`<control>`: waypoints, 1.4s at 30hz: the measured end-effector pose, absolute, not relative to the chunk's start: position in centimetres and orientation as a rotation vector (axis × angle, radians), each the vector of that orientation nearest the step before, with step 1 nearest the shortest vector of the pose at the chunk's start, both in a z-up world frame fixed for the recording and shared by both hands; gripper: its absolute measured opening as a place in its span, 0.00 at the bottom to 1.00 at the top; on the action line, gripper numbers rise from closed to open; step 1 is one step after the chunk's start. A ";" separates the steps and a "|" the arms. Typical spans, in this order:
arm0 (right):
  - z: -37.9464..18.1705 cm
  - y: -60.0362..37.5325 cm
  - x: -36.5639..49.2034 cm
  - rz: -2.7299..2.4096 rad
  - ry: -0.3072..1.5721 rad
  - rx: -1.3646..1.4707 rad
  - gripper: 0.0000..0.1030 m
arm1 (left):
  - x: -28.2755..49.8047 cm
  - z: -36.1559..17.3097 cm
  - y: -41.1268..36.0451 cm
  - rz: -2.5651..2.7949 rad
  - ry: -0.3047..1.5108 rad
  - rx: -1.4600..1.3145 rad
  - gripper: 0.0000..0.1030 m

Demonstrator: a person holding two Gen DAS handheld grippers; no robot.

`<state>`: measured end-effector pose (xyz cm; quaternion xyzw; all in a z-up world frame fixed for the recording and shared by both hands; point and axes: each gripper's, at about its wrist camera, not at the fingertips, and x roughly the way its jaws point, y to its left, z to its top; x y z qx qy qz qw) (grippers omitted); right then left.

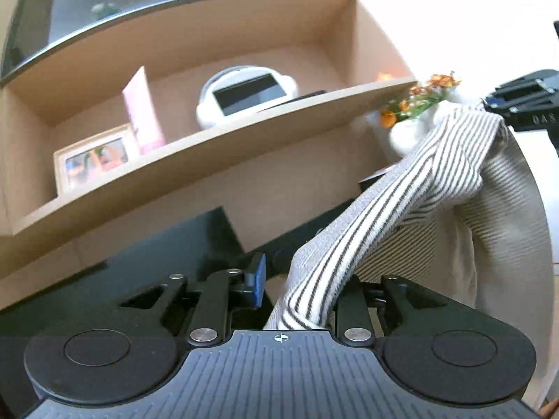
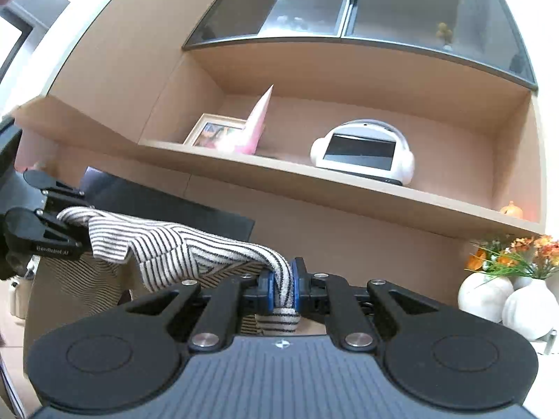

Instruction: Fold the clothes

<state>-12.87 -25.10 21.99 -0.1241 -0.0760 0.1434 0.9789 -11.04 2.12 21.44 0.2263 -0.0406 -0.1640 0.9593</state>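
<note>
A black-and-white striped garment (image 1: 412, 188) hangs in the air, stretched between my two grippers. My left gripper (image 1: 300, 279) is shut on one end of it; its left blue pad (image 1: 259, 279) shows, the right finger is hidden by cloth. My right gripper (image 2: 282, 286) is shut on the other end, the cloth pinched between its blue pads (image 2: 267, 288). In the right wrist view the garment (image 2: 181, 248) runs left to the left gripper (image 2: 75, 234). In the left wrist view the right gripper (image 1: 489, 104) holds the far end at upper right.
A wooden wall shelf (image 2: 349, 181) faces me with a photo frame (image 2: 213, 132), a pink card (image 2: 256, 122) and a white screen device (image 2: 363, 152). A black monitor (image 1: 174, 251) stands below. White vases with orange flowers (image 2: 506, 279) stand at the right.
</note>
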 end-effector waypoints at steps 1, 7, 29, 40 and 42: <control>22.0 -25.3 -12.6 0.296 -0.142 -0.237 0.09 | -10.7 21.3 2.0 -0.344 -0.073 0.462 0.26; 19.4 -26.5 -4.0 0.290 0.014 -0.195 0.09 | -2.3 17.6 0.2 -0.339 0.057 0.499 0.32; -6.3 -24.2 8.8 0.370 0.704 0.129 0.78 | 9.9 -5.6 -4.2 -0.399 0.786 0.025 0.83; -10.5 -22.9 5.9 0.306 0.803 -0.065 0.78 | 11.8 -5.1 3.8 0.028 0.774 0.016 0.88; -10.4 -22.7 5.3 0.299 0.813 -0.087 0.78 | 12.1 -4.2 6.0 0.127 0.767 -0.033 0.88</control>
